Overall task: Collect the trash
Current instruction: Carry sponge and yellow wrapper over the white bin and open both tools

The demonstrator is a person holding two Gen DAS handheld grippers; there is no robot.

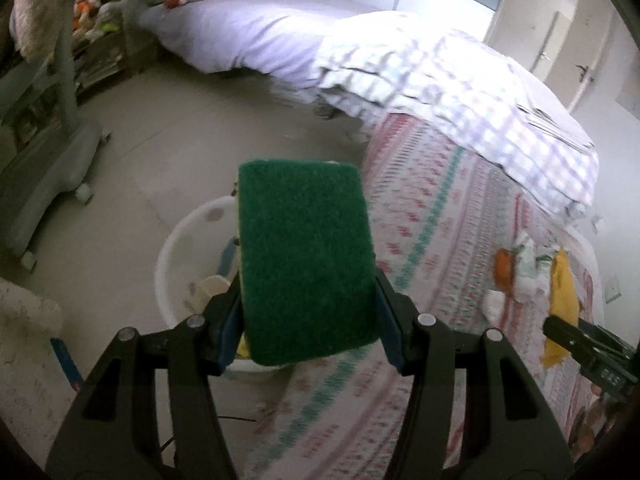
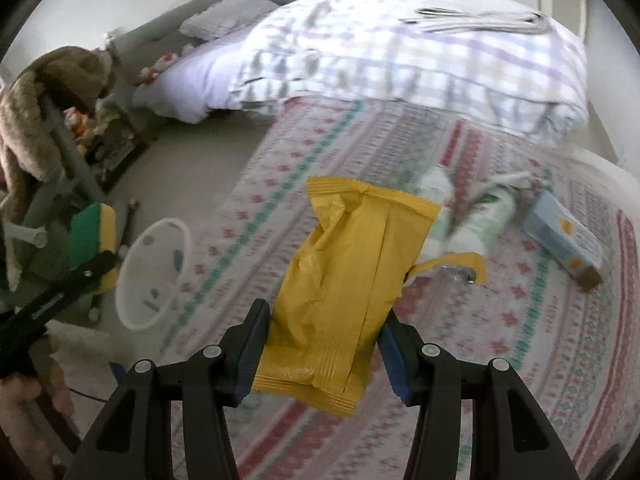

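My left gripper [image 1: 308,312] is shut on a green-and-yellow sponge [image 1: 306,256] and holds it above a white bin [image 1: 176,248] on the floor beside the bed. The sponge [image 2: 90,236] and bin [image 2: 154,276] also show at the left of the right wrist view. My right gripper [image 2: 324,344] is shut on a yellow wrapper [image 2: 344,280] above the patterned bedspread [image 2: 520,340]. The wrapper [image 1: 560,304] shows at the right of the left wrist view. More trash lies on the bed: green-and-white packets [image 2: 476,216] and a light blue box [image 2: 564,236].
A folded checked quilt [image 2: 420,52] lies at the far side of the bed. A grey wheeled chair [image 1: 52,152] draped with a brown blanket [image 2: 36,112] stands on the floor at left. A second bed with a lilac cover [image 1: 248,32] is behind.
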